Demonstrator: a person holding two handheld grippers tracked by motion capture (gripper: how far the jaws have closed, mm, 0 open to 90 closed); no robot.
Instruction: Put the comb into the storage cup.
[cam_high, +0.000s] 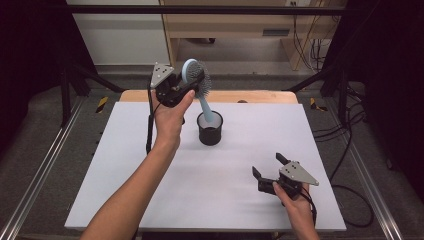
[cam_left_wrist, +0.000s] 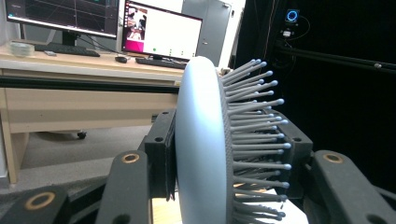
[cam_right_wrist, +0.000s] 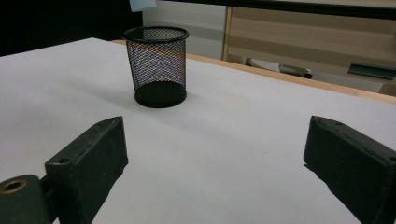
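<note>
A light blue hairbrush (cam_high: 192, 73) with grey bristles is held up over the back of the white table (cam_high: 225, 200). My left gripper (cam_high: 193, 83) is shut on its head, one jaw on the smooth back and one among the bristles (cam_left_wrist: 254, 140). The handle slants down to the right, and its end (cam_right_wrist: 142, 4) hangs just above the mouth of a black mesh cup (cam_high: 210, 131). That cup (cam_right_wrist: 158, 70) stands upright and looks empty. My right gripper (cam_high: 268, 166) rests low near the front right of the table, open with nothing between its jaws (cam_right_wrist: 215, 154).
The table's wooden back edge (cam_high: 250, 96) lies just behind the cup. Black frame legs stand at both back corners, and cables (cam_high: 350, 150) trail on the floor to the right. Beyond the table are a desk and monitors (cam_left_wrist: 159, 30).
</note>
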